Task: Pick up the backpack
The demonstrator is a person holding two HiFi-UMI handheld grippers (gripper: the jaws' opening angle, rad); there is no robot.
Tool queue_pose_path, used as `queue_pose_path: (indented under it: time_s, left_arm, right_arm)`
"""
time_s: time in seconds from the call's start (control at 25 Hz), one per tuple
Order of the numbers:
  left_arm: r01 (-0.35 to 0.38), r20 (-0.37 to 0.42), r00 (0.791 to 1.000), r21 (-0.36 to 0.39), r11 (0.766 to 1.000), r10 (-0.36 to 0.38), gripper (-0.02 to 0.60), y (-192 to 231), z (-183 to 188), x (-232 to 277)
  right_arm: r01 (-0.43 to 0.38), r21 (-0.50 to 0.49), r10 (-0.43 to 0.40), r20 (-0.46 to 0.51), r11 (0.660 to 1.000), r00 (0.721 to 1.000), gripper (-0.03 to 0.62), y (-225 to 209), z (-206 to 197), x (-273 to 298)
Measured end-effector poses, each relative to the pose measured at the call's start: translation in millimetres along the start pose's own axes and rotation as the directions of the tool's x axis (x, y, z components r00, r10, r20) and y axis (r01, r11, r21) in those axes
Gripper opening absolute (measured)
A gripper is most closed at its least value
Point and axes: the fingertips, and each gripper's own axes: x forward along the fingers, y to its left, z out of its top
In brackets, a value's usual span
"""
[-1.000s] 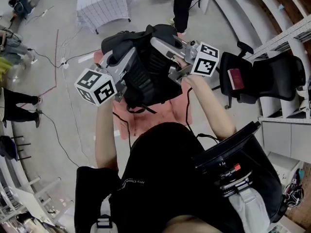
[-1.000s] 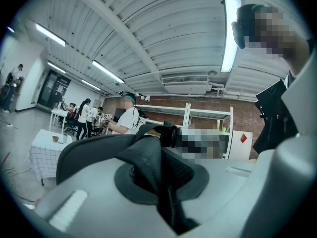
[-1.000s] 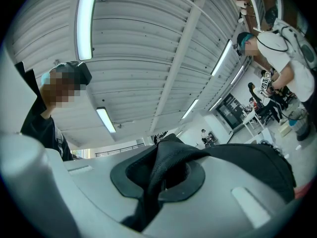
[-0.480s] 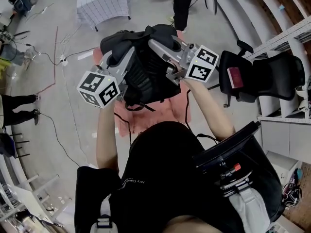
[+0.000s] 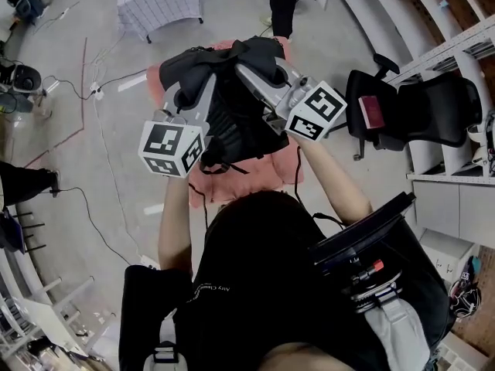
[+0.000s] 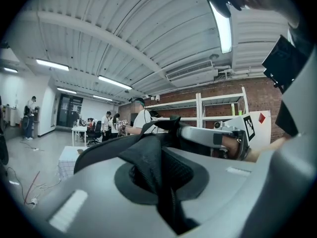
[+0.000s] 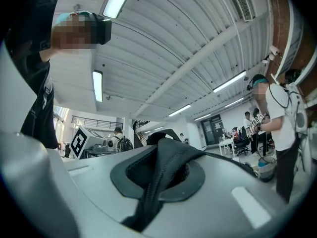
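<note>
The black backpack (image 5: 232, 118) hangs off the floor between my two grippers, above a pink mat (image 5: 236, 182). My left gripper (image 5: 188, 93) is shut on a black shoulder strap (image 6: 159, 168), which runs up between its grey jaws in the left gripper view. On the other side, my right gripper (image 5: 249, 71) is shut on a second padded strap (image 7: 164, 168), pinched at the jaw line in the right gripper view. Both grippers point roughly level, away from my body. The bag's lower part is hidden behind the gripper bodies and marker cubes.
A black office chair (image 5: 414, 114) stands to the right, with white shelving (image 5: 464, 49) behind it. A checked white table (image 5: 158, 2) and a standing person's legs (image 5: 280, 2) are at the far side. Cables (image 5: 93, 91) trail over the grey floor on the left.
Both grippers drew a little closer to me and lower, with the backpack still hanging from them. The right gripper rolled, tilting its marker cube.
</note>
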Motion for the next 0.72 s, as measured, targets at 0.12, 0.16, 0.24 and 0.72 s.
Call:
queue_pose_path:
  time_s: [0.12,0.16,0.24,0.72]
  left_arm:
    - [0.000,-0.007,1.000,-0.003,1.000,0.000,0.025,-3,-5,-14]
    - [-0.001,-0.009,1.000,-0.003,1.000,0.001,0.025,-4,-8,-18]
    - [-0.004,-0.015,1.000,-0.001,1.000,0.004,0.025,-7,-13,-24]
    - [-0.102,-0.075,0.992,0.016,0.995,0.103,0.025,-52,-37,-44]
  right_arm:
    - [0.020,-0.009,-0.020,-0.018,1.000,1.000,0.038,14,-7,-1]
    - [0.029,-0.013,-0.030,-0.022,0.999,0.999,0.038,18,-10,-3]
    - [0.052,-0.018,-0.053,-0.023,0.998,0.998,0.038,25,-16,-6]
    - [0.019,0.014,-0.018,-0.044,1.000,0.999,0.038,48,-36,-51]
